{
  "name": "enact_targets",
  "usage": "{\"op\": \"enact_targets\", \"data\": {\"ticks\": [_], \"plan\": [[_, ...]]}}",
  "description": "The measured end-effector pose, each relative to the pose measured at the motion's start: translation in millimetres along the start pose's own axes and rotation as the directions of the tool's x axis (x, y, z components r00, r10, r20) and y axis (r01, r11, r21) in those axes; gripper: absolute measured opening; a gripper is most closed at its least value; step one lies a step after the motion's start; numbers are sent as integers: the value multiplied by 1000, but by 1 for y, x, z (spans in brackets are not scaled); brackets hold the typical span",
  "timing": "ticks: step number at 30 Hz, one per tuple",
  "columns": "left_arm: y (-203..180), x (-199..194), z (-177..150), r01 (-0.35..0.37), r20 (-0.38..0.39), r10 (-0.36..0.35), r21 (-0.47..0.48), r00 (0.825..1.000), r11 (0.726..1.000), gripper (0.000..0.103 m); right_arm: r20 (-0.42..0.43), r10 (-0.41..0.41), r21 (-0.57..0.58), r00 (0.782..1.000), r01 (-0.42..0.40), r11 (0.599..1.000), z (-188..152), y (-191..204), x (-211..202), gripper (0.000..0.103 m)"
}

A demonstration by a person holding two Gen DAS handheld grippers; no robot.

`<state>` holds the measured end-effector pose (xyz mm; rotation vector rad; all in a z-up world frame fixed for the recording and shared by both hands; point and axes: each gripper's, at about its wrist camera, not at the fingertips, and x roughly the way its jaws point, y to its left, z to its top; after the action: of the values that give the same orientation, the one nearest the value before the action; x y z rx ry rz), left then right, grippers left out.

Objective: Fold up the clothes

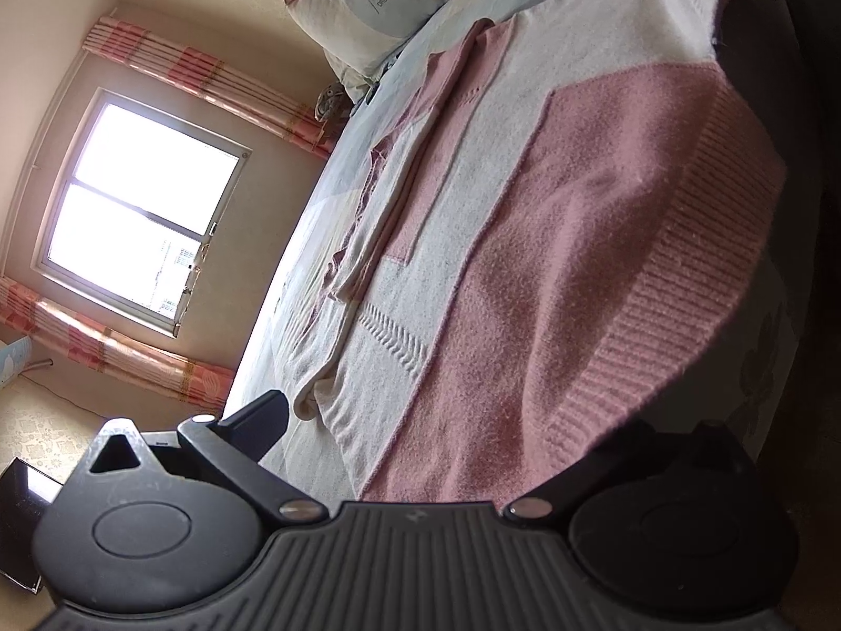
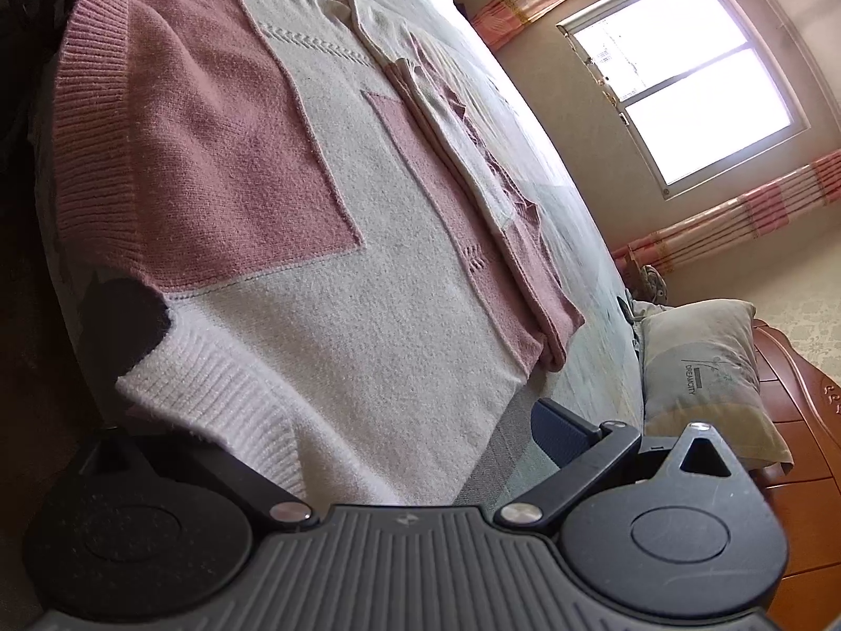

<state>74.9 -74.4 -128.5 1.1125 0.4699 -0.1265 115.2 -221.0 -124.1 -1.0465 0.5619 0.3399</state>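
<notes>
Sweater (image 1: 552,221) lies flat on the bed (image 2: 578,242), long axis spanning your grippers. Left gripper (image 1: 452,436) at the pink hem, right gripper (image 2: 378,452) at the white end; each side's fingers wide, cloth between them.

Hidden, as we find it: sweater (image 1: 578,263) hem covers one finger of each gripper; we cannot tell either grip.

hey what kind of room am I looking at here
Most likely a bedroom. A bed with a pillow at its head, a pink and white sweater spread on it, and a curtained window.
</notes>
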Motion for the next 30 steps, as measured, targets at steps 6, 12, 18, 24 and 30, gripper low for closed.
{"op": "enact_targets", "data": {"ticks": [6, 12, 18, 24, 30], "plan": [[-2, -2, -6, -32, 28, 32, -2, 999, 999, 102, 15, 10, 28, 1000, -10, 1000, -4, -2, -1, 103], [-7, -3, -10, -81, 52, 81, 8, 995, 997, 100, 46, -41, -26, 998, 43, 999, -5, 10, -8, 103], [-8, -1, -10, -62, 41, 61, 14, 997, 998, 97, 41, -47, -41, 998, 48, 998, 0, 12, -10, 103], [-8, -2, -12, -57, 44, 57, 21, 997, 998, 95, 40, -53, -53, 998, 55, 997, 1, 14, -11, 103], [-9, -2, -11, -54, 47, 52, 26, 998, 998, 91, 41, -53, -44, 998, 55, 998, 0, 14, -11, 103]]}}
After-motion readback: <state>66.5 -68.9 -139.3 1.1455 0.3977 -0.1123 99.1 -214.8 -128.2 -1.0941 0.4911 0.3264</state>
